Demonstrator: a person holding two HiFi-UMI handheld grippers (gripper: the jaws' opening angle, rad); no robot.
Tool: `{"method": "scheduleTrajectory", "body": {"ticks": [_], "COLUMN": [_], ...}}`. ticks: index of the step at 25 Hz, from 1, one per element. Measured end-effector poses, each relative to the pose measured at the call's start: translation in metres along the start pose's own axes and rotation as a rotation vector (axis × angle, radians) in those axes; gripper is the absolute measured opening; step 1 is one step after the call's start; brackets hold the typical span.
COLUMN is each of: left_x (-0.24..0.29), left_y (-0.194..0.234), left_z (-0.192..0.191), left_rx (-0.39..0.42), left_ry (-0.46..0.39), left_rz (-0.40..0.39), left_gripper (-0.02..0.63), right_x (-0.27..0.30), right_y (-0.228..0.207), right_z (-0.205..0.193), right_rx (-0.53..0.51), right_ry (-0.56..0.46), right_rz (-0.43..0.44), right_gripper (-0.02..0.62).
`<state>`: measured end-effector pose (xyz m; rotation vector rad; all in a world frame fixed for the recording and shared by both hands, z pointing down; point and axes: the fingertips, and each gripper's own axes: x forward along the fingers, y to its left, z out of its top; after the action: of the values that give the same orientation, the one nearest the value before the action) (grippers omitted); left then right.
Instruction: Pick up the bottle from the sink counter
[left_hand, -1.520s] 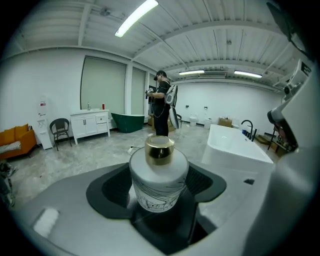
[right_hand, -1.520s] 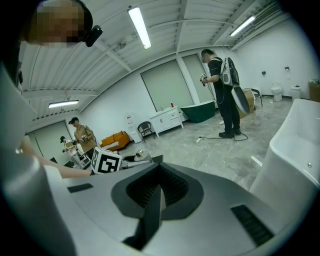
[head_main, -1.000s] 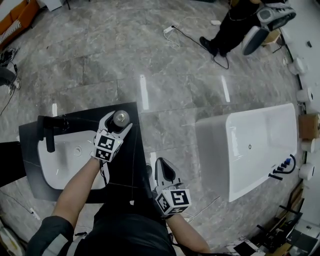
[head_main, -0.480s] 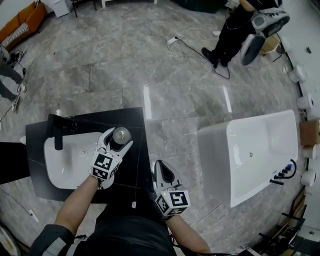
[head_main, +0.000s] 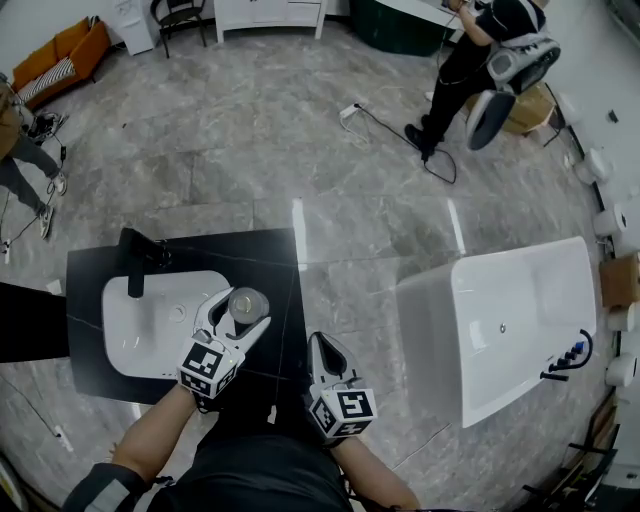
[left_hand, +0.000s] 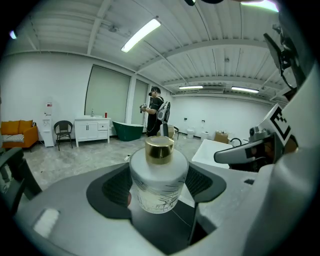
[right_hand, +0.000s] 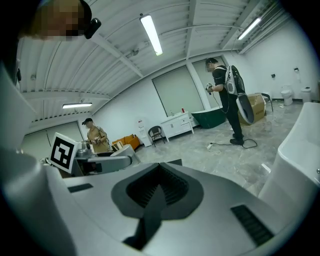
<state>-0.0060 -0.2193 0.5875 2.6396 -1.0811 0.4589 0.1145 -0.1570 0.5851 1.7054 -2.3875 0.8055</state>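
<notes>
Bottle (left_hand: 159, 180) with a gold cap (left_hand: 159, 149) is pinched between the jaws of your left gripper (head_main: 243, 310), over the black counter (head_main: 90, 275), just beside the white basin (head_main: 145, 335). Its lower part looks pale yellow. Your right gripper (head_main: 322, 347) has its jaws pressed together, with nothing between them.

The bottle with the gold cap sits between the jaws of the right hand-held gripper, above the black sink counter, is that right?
Not quite. The bottle with the gold cap sits between the jaws of the left hand-held gripper, above the black sink counter. The left gripper view shows it; the right hand-held gripper is shut and empty.
</notes>
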Motion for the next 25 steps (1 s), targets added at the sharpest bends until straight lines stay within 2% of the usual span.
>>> {"method": "scheduleTrajectory", "body": {"ticks": [16, 25], "left_x": [-0.07, -0.098], "left_y": [-0.047, -0.061], "left_z": [0.019, 0.034], "left_rx": [-0.035, -0.01], "left_ry": [-0.049, -0.086], "left_rz": [-0.005, -0.004], "left_gripper": [0.331, 0.331], "right_x": [-0.03, -0.033], "right_y": [0.037, 0.058], "right_z": [0.012, 0.023], "right_rx": [-0.078, -0.093], "right_ry": [-0.015, -0.033], "right_rz": [0.046, 0.095], "right_gripper": [0.008, 0.008]}}
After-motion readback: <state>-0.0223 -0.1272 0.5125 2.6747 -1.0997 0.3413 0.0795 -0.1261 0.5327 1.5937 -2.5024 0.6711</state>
